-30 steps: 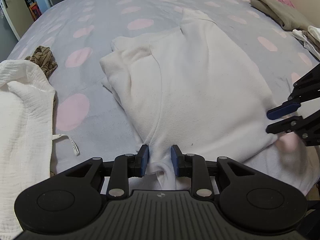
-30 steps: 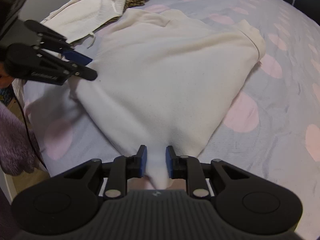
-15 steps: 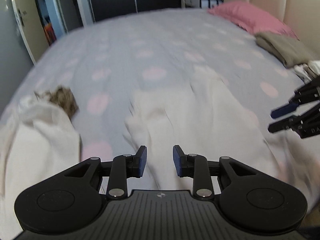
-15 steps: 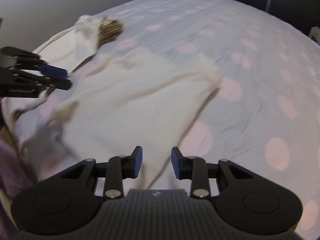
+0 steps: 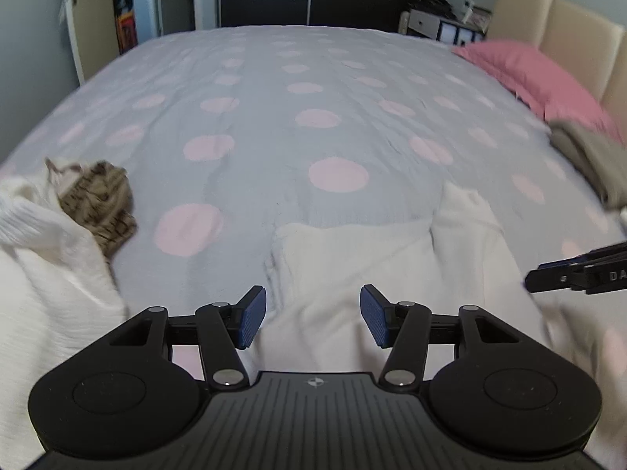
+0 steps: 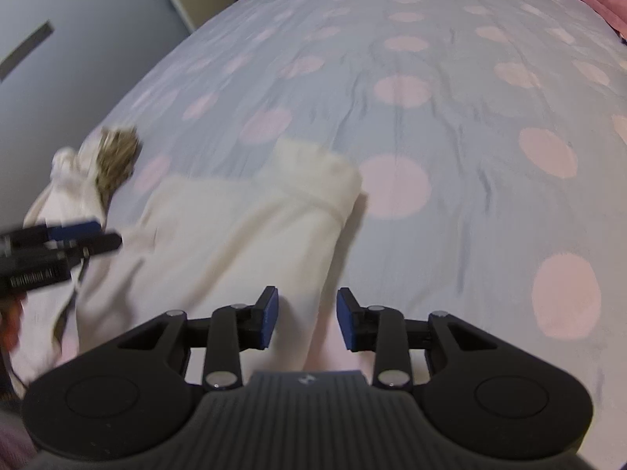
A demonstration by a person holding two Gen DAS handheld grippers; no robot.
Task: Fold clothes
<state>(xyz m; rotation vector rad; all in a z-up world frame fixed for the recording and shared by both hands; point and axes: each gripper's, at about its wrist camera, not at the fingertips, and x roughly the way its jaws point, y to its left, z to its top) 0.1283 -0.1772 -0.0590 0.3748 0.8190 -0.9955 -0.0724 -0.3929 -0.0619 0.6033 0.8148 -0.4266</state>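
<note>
Lying partly folded at the near edge of the bed (image 5: 313,90), the white garment (image 5: 352,258) sits below the left claw (image 5: 312,315) and right claw (image 6: 307,318), both spread apart and gripping nothing; any regrasp should pinch matching corners evenly.

Both my wrist cameras sit low and close at the near edge of the bed (image 5: 313,78), facing across it; they share the white garment (image 5: 372,258) (image 6: 243,227).

A cream fleece garment (image 5: 352,258) lies folded and flat on the dotted bed cover (image 5: 274,125), at the near edge around 6 o'clock, its cuffed end (image 6: 325,172) toward 12 o'clock.
</note>
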